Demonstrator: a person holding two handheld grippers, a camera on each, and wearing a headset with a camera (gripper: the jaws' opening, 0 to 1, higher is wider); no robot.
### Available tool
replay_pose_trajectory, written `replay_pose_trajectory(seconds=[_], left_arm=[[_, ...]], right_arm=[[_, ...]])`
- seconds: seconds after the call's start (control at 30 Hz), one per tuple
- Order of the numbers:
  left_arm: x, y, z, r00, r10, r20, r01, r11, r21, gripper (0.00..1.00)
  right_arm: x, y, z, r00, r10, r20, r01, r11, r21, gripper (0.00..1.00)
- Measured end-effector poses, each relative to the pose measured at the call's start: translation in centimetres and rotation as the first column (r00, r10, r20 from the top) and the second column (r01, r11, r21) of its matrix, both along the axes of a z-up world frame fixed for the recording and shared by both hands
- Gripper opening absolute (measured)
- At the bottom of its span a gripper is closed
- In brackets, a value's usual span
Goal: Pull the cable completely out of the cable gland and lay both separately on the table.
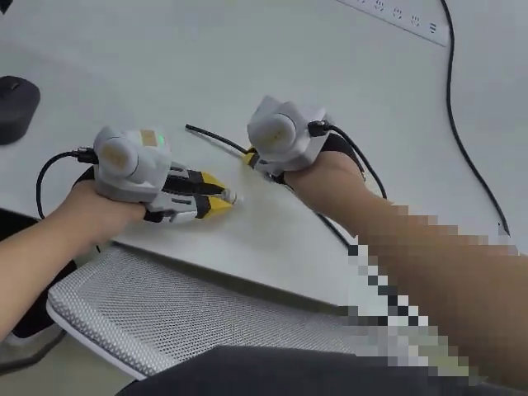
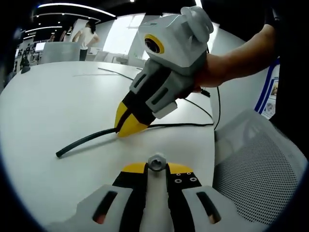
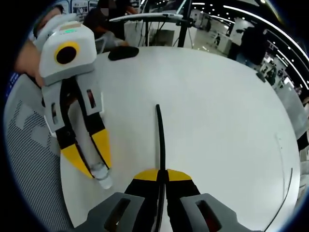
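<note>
White table (image 1: 272,74): left gripper (image 2: 156,170) jaws pinching cable gland (image 2: 156,162) at tips; right gripper (image 3: 162,176) jaws pressed onto cable (image 3: 160,130).

Bright even light from ceiling strips (image 2: 72,6); soft shadows, fisheye-bent edges.

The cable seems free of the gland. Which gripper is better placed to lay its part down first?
Probably the right. The right gripper is shut on the cable, whose free end lies on the table. The left gripper holds the gland near the table's edge.
</note>
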State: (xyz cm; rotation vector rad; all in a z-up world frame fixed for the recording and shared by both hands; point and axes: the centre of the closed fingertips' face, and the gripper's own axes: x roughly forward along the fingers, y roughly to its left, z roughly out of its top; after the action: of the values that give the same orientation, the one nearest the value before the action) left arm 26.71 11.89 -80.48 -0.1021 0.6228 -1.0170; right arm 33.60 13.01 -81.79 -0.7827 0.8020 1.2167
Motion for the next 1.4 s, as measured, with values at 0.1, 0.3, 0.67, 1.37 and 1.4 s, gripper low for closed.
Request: replay_pose_trajectory(seconds=[0.1,0.3,0.67,1.37,1.4], left_arm=[[0.1,0.14,-0.06,1.0,0.01,-0.005,-0.01,1.0,-0.001,0.15],[0.07,0.27,-0.28,1.0,0.0,-0.004,0.0,1.0,0.011,0.15],[0.17,0.0,-0.53,1.0,0.003,-0.017,-0.003,1.0,0.014,0.16],[-0.04,0.06,-0.5,1.0,-0.001,-0.017,0.002,0.997,0.076,0.19],[-0.04,0.06,-0.51,1.0,-0.003,-0.015,0.004,0.997,0.078,0.19]], right_arm=[[-0.23,-0.12,-0.34,1.0,0.002,-0.005,-0.002,1.0,-0.004,0.0],[-0.03,-0.08,-0.29,1.0,-0.015,-0.006,0.015,1.0,0.027,0.0],[-0.21,0.02,-0.27,1.0,-0.002,-0.008,0.002,0.999,0.043,0.0],[0.18,0.04,-0.34,0.999,0.03,0.04,-0.03,1.0,-0.006,0.04],[0.23,0.03,-0.33,0.999,0.028,0.041,-0.027,1.0,-0.006,0.05]])
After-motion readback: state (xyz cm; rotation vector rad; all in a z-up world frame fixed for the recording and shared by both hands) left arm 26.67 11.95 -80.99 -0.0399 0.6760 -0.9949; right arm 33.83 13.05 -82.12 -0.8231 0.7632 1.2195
